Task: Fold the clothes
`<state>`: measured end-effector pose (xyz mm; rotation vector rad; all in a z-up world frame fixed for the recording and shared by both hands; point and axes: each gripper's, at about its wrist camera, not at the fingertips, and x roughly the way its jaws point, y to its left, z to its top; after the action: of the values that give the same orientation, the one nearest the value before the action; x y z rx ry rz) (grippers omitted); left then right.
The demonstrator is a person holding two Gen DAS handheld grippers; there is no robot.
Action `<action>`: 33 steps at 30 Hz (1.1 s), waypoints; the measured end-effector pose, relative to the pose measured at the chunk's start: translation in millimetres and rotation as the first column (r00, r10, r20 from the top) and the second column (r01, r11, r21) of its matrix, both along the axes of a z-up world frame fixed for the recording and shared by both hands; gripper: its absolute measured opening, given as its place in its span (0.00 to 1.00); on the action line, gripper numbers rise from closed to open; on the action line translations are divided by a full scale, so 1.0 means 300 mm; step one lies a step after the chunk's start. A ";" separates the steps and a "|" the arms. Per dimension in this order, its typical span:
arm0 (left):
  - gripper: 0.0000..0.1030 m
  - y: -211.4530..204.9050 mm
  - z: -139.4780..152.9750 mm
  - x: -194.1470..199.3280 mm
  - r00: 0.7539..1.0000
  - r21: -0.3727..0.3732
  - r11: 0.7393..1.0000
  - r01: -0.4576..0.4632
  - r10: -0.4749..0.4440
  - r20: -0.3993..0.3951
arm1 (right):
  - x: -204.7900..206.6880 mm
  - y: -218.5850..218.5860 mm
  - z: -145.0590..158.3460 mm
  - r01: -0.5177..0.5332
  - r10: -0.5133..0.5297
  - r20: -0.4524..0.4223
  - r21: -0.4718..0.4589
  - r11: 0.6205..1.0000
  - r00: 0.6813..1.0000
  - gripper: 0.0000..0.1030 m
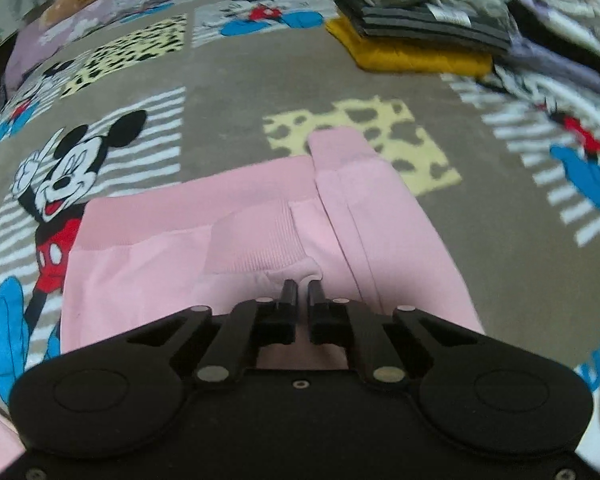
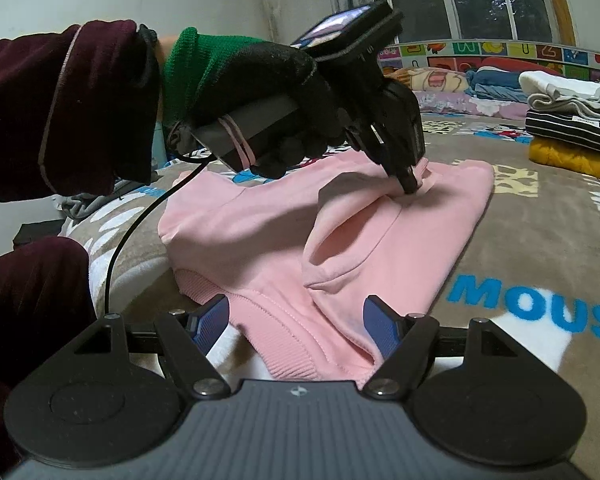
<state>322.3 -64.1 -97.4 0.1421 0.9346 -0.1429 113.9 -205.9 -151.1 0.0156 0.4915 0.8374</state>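
Observation:
A pink sweatshirt (image 1: pixel 220 248) lies on a cartoon-mouse blanket (image 1: pixel 236 80), one sleeve (image 1: pixel 340 176) folded across its body. My left gripper (image 1: pixel 302 294) points steeply down, shut on a small raised pinch of the pink fabric near the ribbed band. In the right wrist view the same gripper (image 2: pixel 411 186), held by a black-gloved hand (image 2: pixel 260 92), bites the sweatshirt (image 2: pixel 380 240) at its far side. My right gripper (image 2: pixel 296 322) stands open low at the near edge. The ribbed hem (image 2: pixel 284 356) lies between its blue pads (image 2: pixel 212 320), unpressed.
A stack of folded clothes (image 2: pixel 572 132), yellow at the bottom, sits at the back right of the bed (image 1: pixel 420 32). A black cable (image 2: pixel 140 224) hangs from the left gripper. A dark red sleeve (image 2: pixel 60 112) fills the left. More bedding and a window (image 2: pixel 460 0) lie behind.

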 end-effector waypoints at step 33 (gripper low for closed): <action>0.02 -0.139 0.056 0.074 0.982 -0.171 0.985 0.006 0.027 0.189 | 0.047 -0.060 -0.017 0.022 -0.005 -0.125 0.134 0.991 0.992 0.72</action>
<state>344.5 -105.9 -80.6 -0.0083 0.7278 -0.1953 128.1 -223.8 -156.3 0.1966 0.5507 0.8585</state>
